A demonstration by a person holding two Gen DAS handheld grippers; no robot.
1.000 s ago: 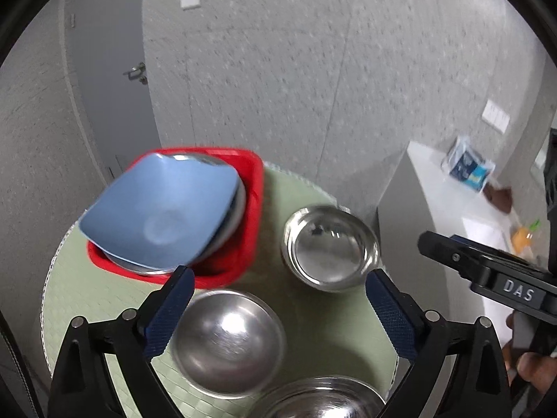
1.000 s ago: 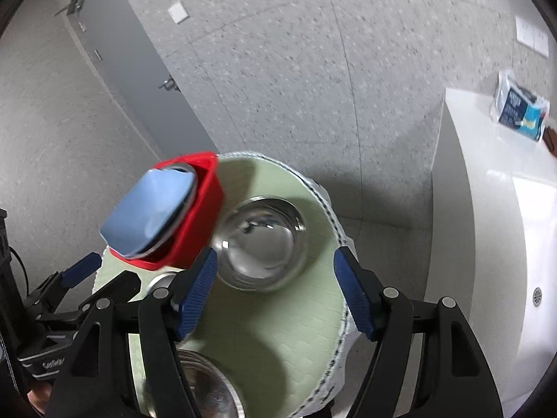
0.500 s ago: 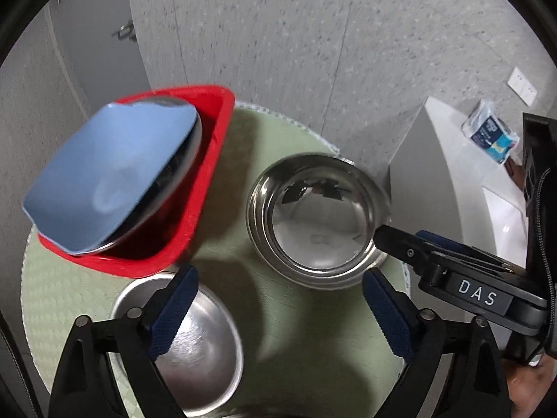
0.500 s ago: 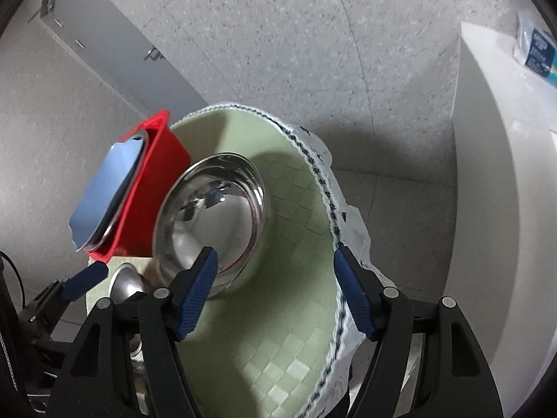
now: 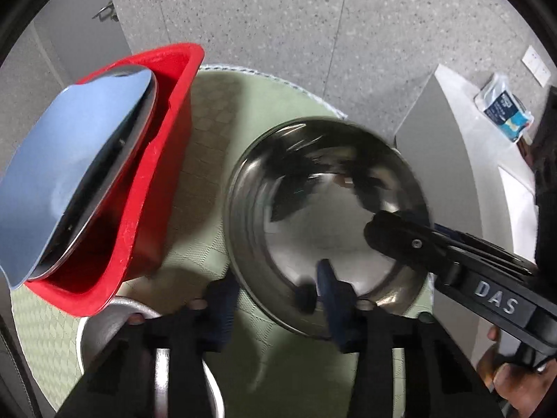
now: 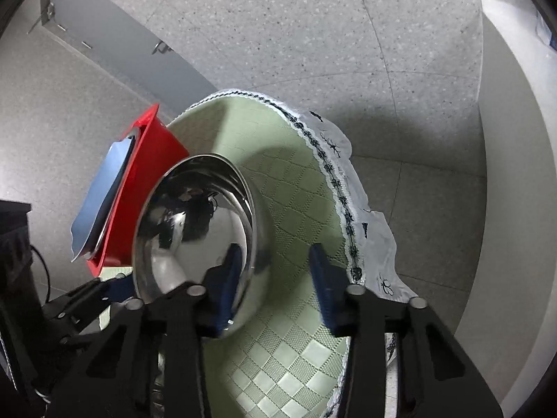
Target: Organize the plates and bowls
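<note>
A large steel bowl [image 5: 323,216] sits on the round green table [image 5: 209,122], right of a red bin [image 5: 153,188] that holds a tilted blue plate [image 5: 55,160] on a steel plate. My left gripper [image 5: 275,299] straddles the bowl's near rim, one blue pad inside and one outside, partly closed with a gap still showing. My right gripper [image 6: 275,278] straddles the bowl's [image 6: 195,230] right rim the same way, one pad inside and one outside over the cloth. Its black body [image 5: 452,261] crosses the bowl in the left wrist view.
A second steel bowl [image 5: 111,327] lies at the near left under my left gripper. The table's lace-edged cloth [image 6: 348,202] hangs over the right side. A white counter [image 5: 487,160] with a blue packet [image 5: 504,104] stands to the right. A grey door is behind.
Both grippers have moved down to the large steel bowl and narrowed around its rim, the left at the near side and the right at the right side.
</note>
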